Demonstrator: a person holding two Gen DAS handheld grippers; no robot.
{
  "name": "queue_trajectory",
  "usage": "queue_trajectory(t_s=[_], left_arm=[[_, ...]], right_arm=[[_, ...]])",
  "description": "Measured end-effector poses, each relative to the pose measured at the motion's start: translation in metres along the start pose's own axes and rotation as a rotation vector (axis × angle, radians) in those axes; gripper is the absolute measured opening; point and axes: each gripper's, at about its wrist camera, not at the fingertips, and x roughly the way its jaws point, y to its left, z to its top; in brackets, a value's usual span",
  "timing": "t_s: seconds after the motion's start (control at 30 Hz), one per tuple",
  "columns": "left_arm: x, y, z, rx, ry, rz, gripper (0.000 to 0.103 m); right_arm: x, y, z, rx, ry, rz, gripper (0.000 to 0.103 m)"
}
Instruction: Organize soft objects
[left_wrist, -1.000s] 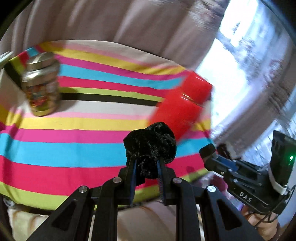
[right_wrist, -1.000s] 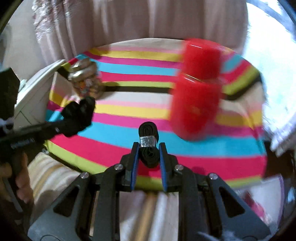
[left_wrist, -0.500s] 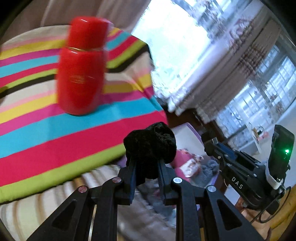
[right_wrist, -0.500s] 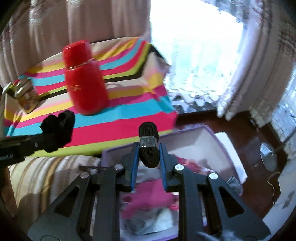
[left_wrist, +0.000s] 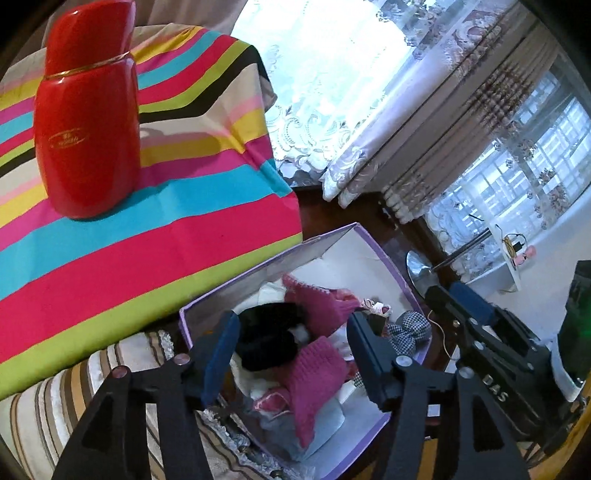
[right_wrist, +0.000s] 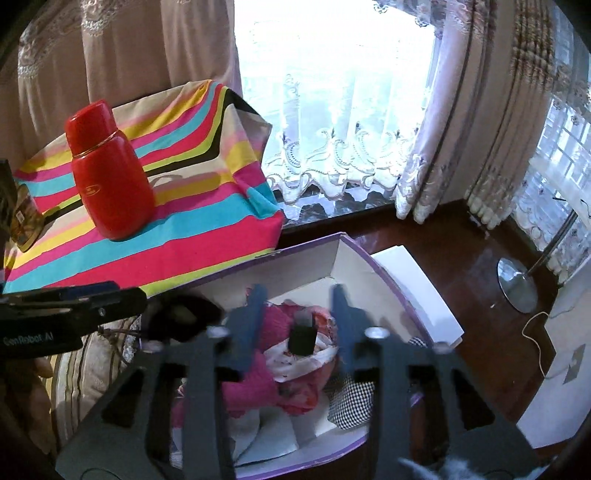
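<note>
Both grippers hang over a purple-rimmed box (left_wrist: 325, 236) of soft things beside the striped table. My left gripper (left_wrist: 291, 354) is open; the black fuzzy scrunchie (left_wrist: 266, 339) lies in the box between its fingers, on pink knitwear (left_wrist: 314, 373). My right gripper (right_wrist: 299, 325) is open; the black hair tie with a silver clasp (right_wrist: 302, 334) is between its fingers, over the cloth pile, blurred. The box also shows in the right wrist view (right_wrist: 384, 273). The left gripper appears at the left of the right wrist view (right_wrist: 74, 306).
A red flask (left_wrist: 86, 122) stands on the striped tablecloth (left_wrist: 147, 251). A jar (right_wrist: 22, 218) sits at the table's left. A checked cloth (right_wrist: 351, 402) lies in the box. A lamp base (right_wrist: 517, 284) and white board (right_wrist: 417, 295) are on the dark floor. A striped cushion (left_wrist: 44, 406) lies under the table edge.
Both grippers swung right from the table to above the box and opened. The scrunchie and the hair tie have left the fingers and dropped toward the box.
</note>
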Motion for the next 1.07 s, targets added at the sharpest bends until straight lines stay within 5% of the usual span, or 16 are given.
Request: queue_trajectory(t_s=[0.3,0.4,0.5,0.63,0.93,1.07], left_arm=[[-0.044,0.014,-0.039,-0.043,-0.001,-0.037,0.062],[-0.05,0.015,-0.071,-0.06,0.048,-0.082,0.075],[-0.054,0.011,-0.095,-0.047,0.059,-0.007,0.084],[-0.06,0.006,-0.103,-0.027,0.025,-0.027,0.1],[-0.049,-0.006,-0.106,0.033,0.022,0.021,0.103],[-0.044,-0.014,-0.102,0.07,0.04,-0.019,0.103]], right_arm=[[-0.022,0.006,-0.013,0.015,0.019,-0.036,0.068],[-0.036,0.011,-0.029,0.0,0.042,-0.032,0.075],[-0.048,0.012,-0.044,-0.018,0.061,-0.056,0.075],[-0.066,0.009,-0.063,-0.02,0.073,-0.056,0.075],[-0.069,-0.004,-0.074,0.004,0.09,-0.067,0.075],[-0.066,-0.006,-0.075,0.015,0.099,-0.064,0.075]])
